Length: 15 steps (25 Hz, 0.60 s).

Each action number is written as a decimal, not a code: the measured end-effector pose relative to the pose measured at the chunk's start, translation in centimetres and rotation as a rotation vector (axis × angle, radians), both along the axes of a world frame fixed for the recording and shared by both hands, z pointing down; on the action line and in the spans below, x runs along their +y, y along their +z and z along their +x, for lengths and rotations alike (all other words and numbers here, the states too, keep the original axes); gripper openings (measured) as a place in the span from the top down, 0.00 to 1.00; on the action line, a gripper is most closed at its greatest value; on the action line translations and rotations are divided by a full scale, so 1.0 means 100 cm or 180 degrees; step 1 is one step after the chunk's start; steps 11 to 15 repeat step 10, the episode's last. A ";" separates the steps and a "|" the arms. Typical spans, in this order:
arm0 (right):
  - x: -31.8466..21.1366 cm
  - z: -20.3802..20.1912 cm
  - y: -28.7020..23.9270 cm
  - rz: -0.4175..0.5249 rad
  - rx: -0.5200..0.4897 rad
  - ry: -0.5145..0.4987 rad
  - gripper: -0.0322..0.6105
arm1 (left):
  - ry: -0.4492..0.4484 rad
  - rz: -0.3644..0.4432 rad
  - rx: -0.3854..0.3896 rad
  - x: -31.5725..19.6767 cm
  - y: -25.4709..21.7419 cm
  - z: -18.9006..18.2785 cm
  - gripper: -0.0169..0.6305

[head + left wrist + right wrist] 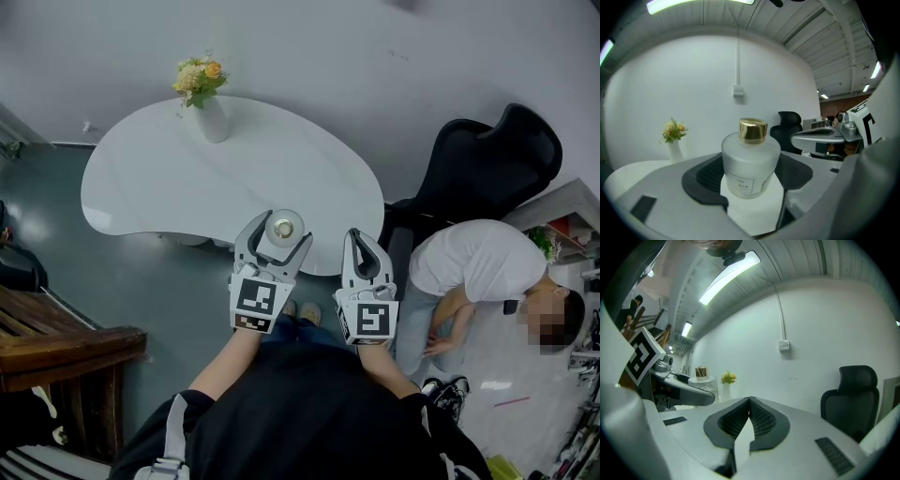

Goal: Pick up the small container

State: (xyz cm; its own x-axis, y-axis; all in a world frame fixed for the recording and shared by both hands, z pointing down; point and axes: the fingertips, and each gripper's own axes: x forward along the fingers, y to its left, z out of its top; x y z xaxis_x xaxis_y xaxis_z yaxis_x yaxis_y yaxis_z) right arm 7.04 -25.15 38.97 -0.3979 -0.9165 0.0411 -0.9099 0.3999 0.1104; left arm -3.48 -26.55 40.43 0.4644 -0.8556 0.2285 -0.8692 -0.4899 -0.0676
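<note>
Left gripper view is showing the left gripper (751,174) with its fingers (705,177) spread wide and set around the small container (751,159). The dark pads are lying against both sides of the frosted body, and the gold cap is pointing up. White bench (159,183) surface is showing just beneath the base; whether the base is resting on it or hanging clear cannot be told. Head view is placing the container at the near edge of the bench, between the two finger tips.

Right gripper (749,404) is hovering just beside the left one, off the bench edge. Its fingers (765,420) are pressing together at the tips and are holding nothing.

Surroundings: a vase of flowers (212,112) is standing near the far edge of the bench, well apart from the container. A black chair (487,164) is standing to the right of the bench. A person in a white shirt (478,261) is crouching on the floor beside the chair, near the right gripper.
</note>
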 end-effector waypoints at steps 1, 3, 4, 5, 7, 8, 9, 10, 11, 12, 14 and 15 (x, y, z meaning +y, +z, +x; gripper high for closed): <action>0.001 0.000 0.000 0.0007 0.0001 -0.0005 0.91 | -0.0008 0.0006 -0.0001 0.001 -0.001 0.000 0.46; 0.004 0.001 0.000 0.0009 -0.0002 -0.0017 0.91 | -0.0020 0.0014 0.0003 0.003 -0.001 0.000 0.46; 0.005 0.001 0.000 0.0012 0.0000 -0.0021 0.91 | -0.0027 0.0015 0.0008 0.004 -0.001 0.000 0.46; 0.006 0.002 -0.001 0.0017 0.0005 -0.0023 0.91 | -0.0035 0.0014 0.0012 0.005 -0.001 0.000 0.46; 0.006 0.003 -0.002 0.0028 0.0011 -0.0023 0.91 | -0.0042 0.0011 0.0011 0.005 -0.001 0.001 0.46; 0.007 0.004 -0.002 0.0027 0.0009 -0.0023 0.91 | -0.0040 0.0009 0.0008 0.005 -0.001 0.001 0.46; 0.007 0.005 -0.002 0.0024 0.0007 -0.0022 0.91 | -0.0037 0.0008 0.0004 0.006 -0.002 0.002 0.46; 0.007 0.006 -0.002 0.0020 0.0005 -0.0020 0.91 | -0.0033 0.0007 0.0001 0.006 -0.002 0.003 0.46; 0.007 0.006 -0.002 0.0020 0.0005 -0.0020 0.91 | -0.0033 0.0007 0.0001 0.006 -0.002 0.003 0.46; 0.007 0.006 -0.002 0.0020 0.0005 -0.0020 0.91 | -0.0033 0.0007 0.0001 0.006 -0.002 0.003 0.46; 0.007 0.006 -0.002 0.0020 0.0005 -0.0020 0.91 | -0.0033 0.0007 0.0001 0.006 -0.002 0.003 0.46; 0.007 0.006 -0.002 0.0020 0.0005 -0.0020 0.91 | -0.0033 0.0007 0.0001 0.006 -0.002 0.003 0.46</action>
